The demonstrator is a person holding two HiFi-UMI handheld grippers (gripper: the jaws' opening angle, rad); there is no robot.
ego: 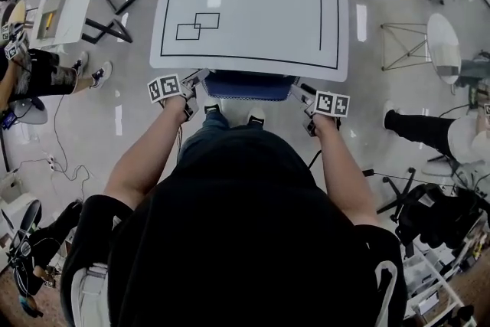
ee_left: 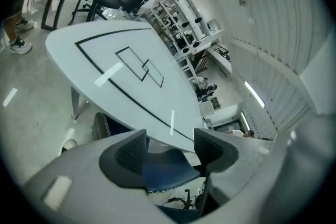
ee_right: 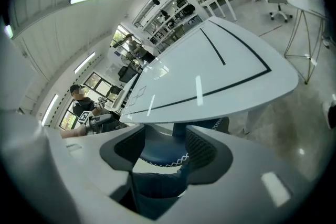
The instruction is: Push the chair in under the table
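**While braced behind the chair: line of push relative to both tongs**

Left tongs (ee_left: 170, 147) spread wide, pads well apart, blue edge of the chair (ee_left: 167, 168) lying in the gap; firm contact with the pads not certain. Right tongs (ee_right: 165, 147) likewise spread, with the same blue padding and its white stitching between the pads. From the head view, one pair at each rear corner of the chair, level with each other, neither nearer. Chair directly ahead of both, seat mostly beneath the near edge of the bench (ego: 253, 4), only a rear strip showing. Long axis of that strip crosswise, parallel to the bench edge. Judged push line perpendicular to it, straight forward. Probably little travel left. Equal pressure from both sides advisable, to keep the chair from swinging askew.
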